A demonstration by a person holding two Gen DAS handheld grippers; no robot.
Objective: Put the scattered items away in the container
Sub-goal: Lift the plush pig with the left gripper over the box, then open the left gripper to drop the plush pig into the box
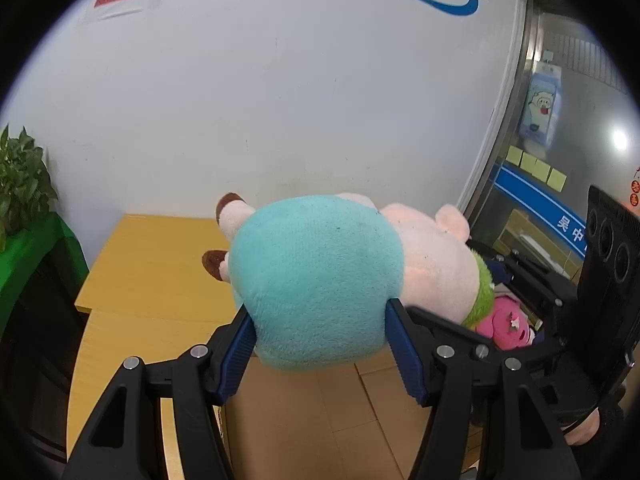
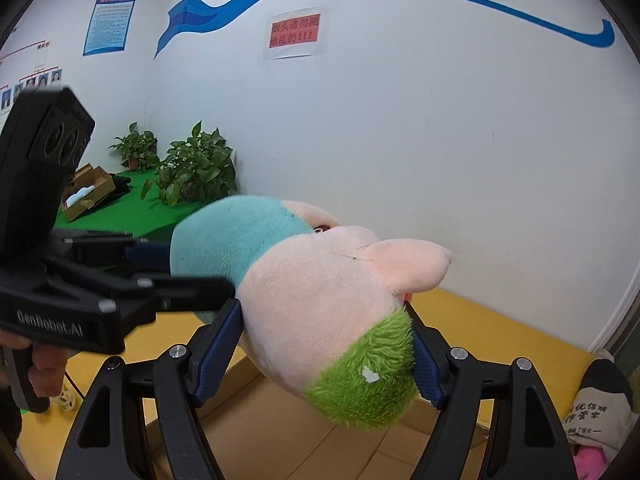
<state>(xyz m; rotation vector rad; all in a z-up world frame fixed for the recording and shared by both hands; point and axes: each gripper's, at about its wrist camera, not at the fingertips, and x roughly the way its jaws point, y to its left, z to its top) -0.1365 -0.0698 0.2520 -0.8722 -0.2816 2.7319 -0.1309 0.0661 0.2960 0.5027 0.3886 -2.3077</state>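
Observation:
A plush pig with a teal body [image 1: 316, 280], a pink head [image 2: 320, 304] and a green tuft hangs in the air between both grippers. My left gripper [image 1: 320, 312] is shut on the teal body, its blue pads pressed into both sides. My right gripper [image 2: 324, 320] is shut on the head by the green tuft. Each view shows the other tool: the right gripper [image 1: 516, 280] at the head end, the left gripper [image 2: 188, 268] at the body end. Below the toy lies an open brown cardboard box [image 1: 320, 420], also the cardboard box [image 2: 280, 440].
A yellow tabletop [image 1: 152, 264] runs along the white wall. A pink plush [image 1: 508, 328] shows behind the head, and a white-and-black plush [image 2: 600, 408] lies at the lower right. Potted plants [image 2: 196, 172] stand on a green cloth at the left. A hand grips the left tool's handle.

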